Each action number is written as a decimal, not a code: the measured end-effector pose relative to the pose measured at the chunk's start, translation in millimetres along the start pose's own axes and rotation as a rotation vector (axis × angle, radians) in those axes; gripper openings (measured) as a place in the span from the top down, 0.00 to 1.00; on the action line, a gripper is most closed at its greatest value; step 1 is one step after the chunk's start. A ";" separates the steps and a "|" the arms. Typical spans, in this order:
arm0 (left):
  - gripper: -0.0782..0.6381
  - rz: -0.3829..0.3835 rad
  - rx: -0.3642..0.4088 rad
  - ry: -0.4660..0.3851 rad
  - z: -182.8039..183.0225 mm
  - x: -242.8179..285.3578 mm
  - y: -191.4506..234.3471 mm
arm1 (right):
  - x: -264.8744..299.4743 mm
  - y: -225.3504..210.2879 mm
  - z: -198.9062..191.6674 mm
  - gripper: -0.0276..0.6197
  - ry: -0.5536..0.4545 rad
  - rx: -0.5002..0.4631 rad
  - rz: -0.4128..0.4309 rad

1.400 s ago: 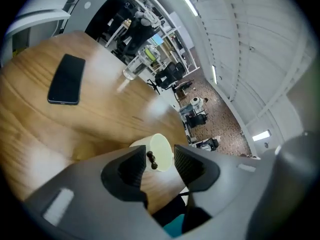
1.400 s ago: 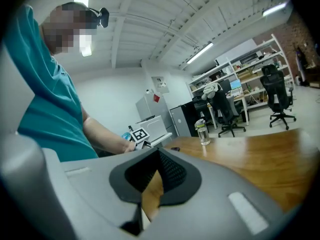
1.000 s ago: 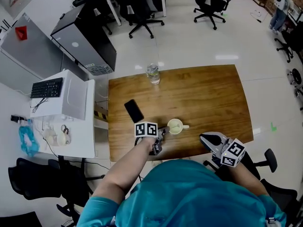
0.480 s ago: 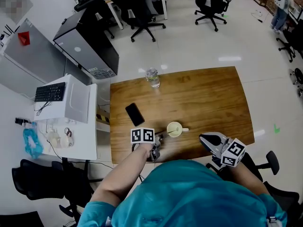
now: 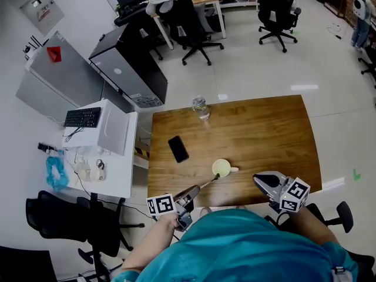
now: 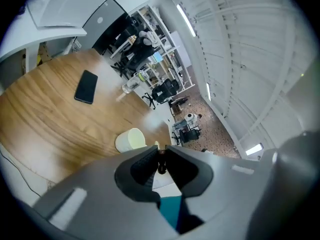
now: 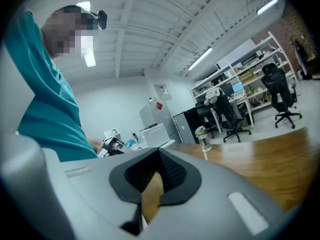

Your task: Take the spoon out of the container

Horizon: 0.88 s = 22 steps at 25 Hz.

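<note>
A pale cup (image 5: pixel 221 168) with a handle stands on the wooden table (image 5: pixel 264 131) near its front edge. A thin spoon (image 5: pixel 205 183) slants from the cup's near rim back to my left gripper (image 5: pixel 192 191), which is shut on the spoon's handle just off the table's front edge. In the left gripper view the handle (image 6: pixel 160 160) sits pinched between the jaws of the left gripper (image 6: pixel 160 156), with the cup (image 6: pixel 131 139) just beyond. Whether the spoon's bowl is still inside the cup I cannot tell. My right gripper (image 5: pixel 259 178) hovers at the front edge right of the cup; in its own view the right gripper (image 7: pixel 159 154) is shut and empty.
A black phone (image 5: pixel 178 148) lies on the table's left part and a clear bottle (image 5: pixel 201 107) stands at its far edge. A white side desk (image 5: pixel 108 157) with a keyboard adjoins the left. Office chairs stand beyond the table and at the near left.
The left gripper has closed on the spoon handle and drawn back from beside the cup toward the table's front edge, the spoon following it. The right gripper has stayed put.
</note>
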<state>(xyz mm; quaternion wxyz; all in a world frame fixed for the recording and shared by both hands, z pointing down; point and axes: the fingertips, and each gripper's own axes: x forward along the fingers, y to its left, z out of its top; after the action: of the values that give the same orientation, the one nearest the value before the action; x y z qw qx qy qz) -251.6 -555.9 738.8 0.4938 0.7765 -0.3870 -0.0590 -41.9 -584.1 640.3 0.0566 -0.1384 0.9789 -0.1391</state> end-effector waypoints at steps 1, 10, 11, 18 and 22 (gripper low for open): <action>0.83 -0.006 0.013 -0.015 -4.5 -5.1 -6.4 | -3.9 0.1 -2.6 0.95 0.003 0.003 0.001; 0.83 -0.054 -0.240 -0.079 -57.7 -135.7 -39.3 | 25.7 124.3 -25.7 0.95 0.016 -0.067 0.002; 0.83 -0.058 -0.343 -0.077 -68.8 -155.4 -43.3 | 34.6 144.3 -29.3 0.95 0.022 -0.076 -0.006; 0.83 -0.301 0.178 -0.044 -70.3 -256.3 -57.5 | 82.5 263.9 -65.1 0.95 0.028 -0.049 -0.091; 0.83 -0.444 0.237 -0.079 -75.4 -296.0 -94.1 | 80.1 310.9 -64.6 0.95 0.048 -0.066 -0.115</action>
<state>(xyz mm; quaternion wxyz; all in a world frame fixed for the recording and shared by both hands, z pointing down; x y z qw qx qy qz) -370.0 -286.3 614.5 0.3585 0.8921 -0.2304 -0.1504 -207.4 -303.5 606.6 0.0206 -0.1928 0.9745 -0.1128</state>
